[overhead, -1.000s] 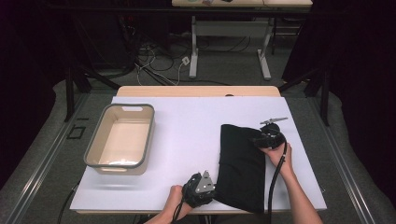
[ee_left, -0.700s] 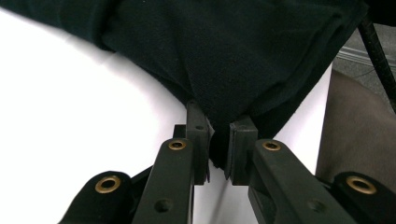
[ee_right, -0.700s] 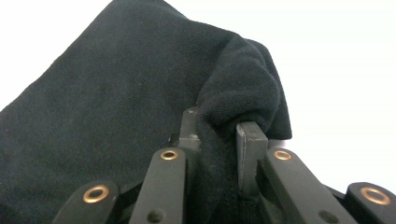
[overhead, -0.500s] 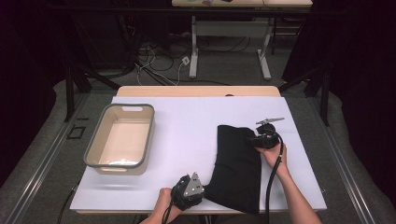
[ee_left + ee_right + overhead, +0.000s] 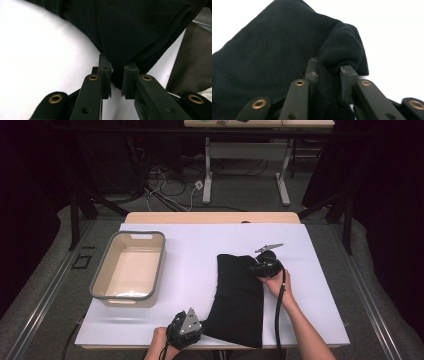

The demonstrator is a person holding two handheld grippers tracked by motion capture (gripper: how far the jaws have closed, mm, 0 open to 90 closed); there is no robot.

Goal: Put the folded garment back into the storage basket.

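Observation:
A black cloth [image 5: 237, 300] lies folded in a long strip on the white table [image 5: 195, 245], slanting toward the near left. My left gripper [image 5: 201, 324] is at its near-left corner, and in the left gripper view the jaws [image 5: 117, 72] pinch that corner of the cloth [image 5: 140, 27]. My right gripper [image 5: 258, 266] is at the far-right corner. In the right gripper view a bunched fold of cloth [image 5: 274, 55] sits squeezed between the jaws [image 5: 329, 68], which have just been opening a little with the cloth still held.
A beige basin with a grey rim [image 5: 102, 275] stands on the left half of the table. The near table edge runs just below the left hand. Cables and desk legs lie on the floor beyond the far edge.
Both grippers have moved left with the cloth. The whole cloth has slid toward the table's middle, its near end farther left than its far end.

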